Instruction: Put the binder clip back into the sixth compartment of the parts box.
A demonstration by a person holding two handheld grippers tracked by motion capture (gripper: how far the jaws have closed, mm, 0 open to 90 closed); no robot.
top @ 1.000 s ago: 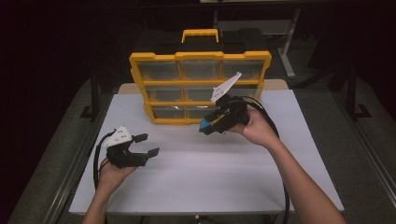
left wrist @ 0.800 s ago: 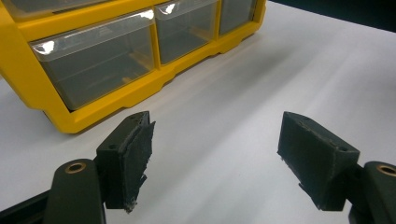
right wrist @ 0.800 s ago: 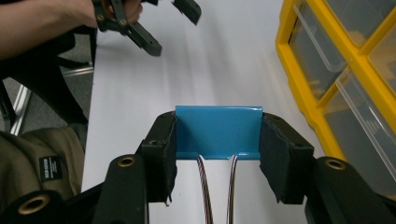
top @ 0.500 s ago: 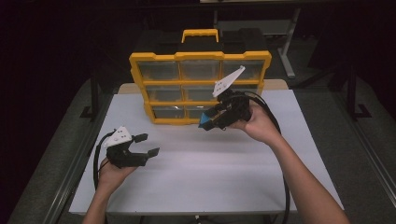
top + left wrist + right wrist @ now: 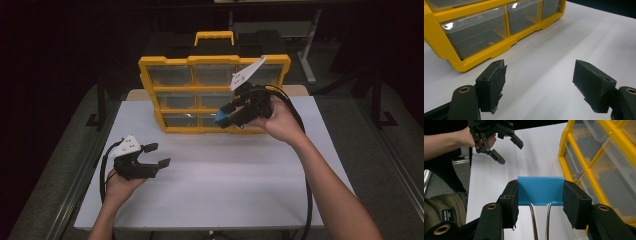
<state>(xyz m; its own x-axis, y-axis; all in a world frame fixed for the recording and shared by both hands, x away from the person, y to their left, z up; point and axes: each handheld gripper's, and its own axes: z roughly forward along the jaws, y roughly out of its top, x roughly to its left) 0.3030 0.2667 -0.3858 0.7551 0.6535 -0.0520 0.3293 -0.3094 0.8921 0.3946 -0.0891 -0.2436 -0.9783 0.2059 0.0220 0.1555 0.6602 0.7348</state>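
**Lab or Workshop Test Bench**

Looks like a lab or workshop, not a home. Bare white counter [image 5: 220, 175] on a metal frame, lit from above amid a dark room. Yellow parts organiser [image 5: 212, 95] with clear drawers and a carry handle standing at the far edge, the sort kept for small hardware. Further metal table legs [image 5: 310, 55] and a grey hard floor [image 5: 380, 150] visible behind and beside. Cabled handheld gripper [image 5: 151, 155] with a marker plate, fitting a recording rig.
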